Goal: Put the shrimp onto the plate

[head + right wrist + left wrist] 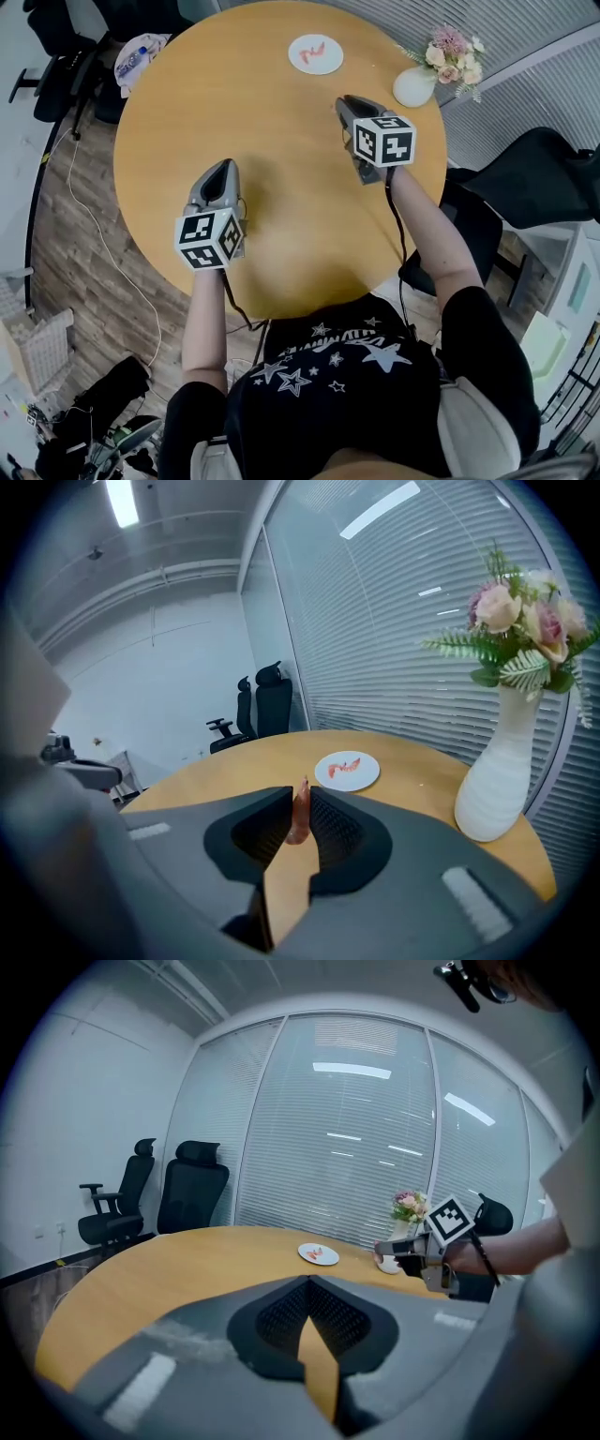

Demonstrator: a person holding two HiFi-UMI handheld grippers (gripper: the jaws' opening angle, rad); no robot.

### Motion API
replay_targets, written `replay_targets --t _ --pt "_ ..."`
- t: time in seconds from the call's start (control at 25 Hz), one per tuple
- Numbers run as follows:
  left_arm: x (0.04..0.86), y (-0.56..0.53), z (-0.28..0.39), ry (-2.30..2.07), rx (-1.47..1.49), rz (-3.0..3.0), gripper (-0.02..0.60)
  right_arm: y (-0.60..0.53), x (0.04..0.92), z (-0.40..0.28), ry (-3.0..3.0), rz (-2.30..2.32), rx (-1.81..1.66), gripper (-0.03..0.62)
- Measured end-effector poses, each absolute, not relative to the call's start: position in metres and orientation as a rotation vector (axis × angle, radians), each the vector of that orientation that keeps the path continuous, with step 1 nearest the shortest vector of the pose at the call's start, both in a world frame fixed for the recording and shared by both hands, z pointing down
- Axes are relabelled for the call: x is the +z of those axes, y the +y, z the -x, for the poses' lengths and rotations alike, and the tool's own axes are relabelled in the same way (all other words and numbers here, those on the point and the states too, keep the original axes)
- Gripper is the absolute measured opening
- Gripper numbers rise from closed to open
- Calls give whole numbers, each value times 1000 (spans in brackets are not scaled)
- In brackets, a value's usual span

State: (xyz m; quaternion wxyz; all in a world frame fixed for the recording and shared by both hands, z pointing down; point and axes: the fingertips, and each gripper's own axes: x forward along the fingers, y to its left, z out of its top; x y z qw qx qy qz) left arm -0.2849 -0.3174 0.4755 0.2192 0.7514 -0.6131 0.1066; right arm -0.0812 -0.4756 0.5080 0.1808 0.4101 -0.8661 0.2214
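A white plate (316, 53) rests at the far side of the round wooden table (187, 122), with a pink shrimp (310, 52) lying on it. The plate (348, 771) and that shrimp (346, 766) also show in the right gripper view, ahead of the jaws. My right gripper (300, 822) is shut on another shrimp (300, 816), held upright between its pads, above the table short of the plate. In the head view the right gripper (345, 105) sits right of the table's centre. My left gripper (223, 169) hovers over the table's near left, jaws closed with nothing between them (309, 1312).
A white vase of pink flowers (419, 82) stands at the table's far right edge, close to the right gripper. Black office chairs (525, 178) stand around the table. A basket (37, 347) and cables lie on the floor at left.
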Motion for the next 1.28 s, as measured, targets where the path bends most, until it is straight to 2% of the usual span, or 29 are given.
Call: replay_targets --t 0.72,1.28 --pt "529 -413 306 -1593 274 -2080 2 -574 566 112 -2355 -1227 697 60" --pt "562 -432 317 -1561 314 -2074 2 -641 610 114 -2187 -1308 638 60"
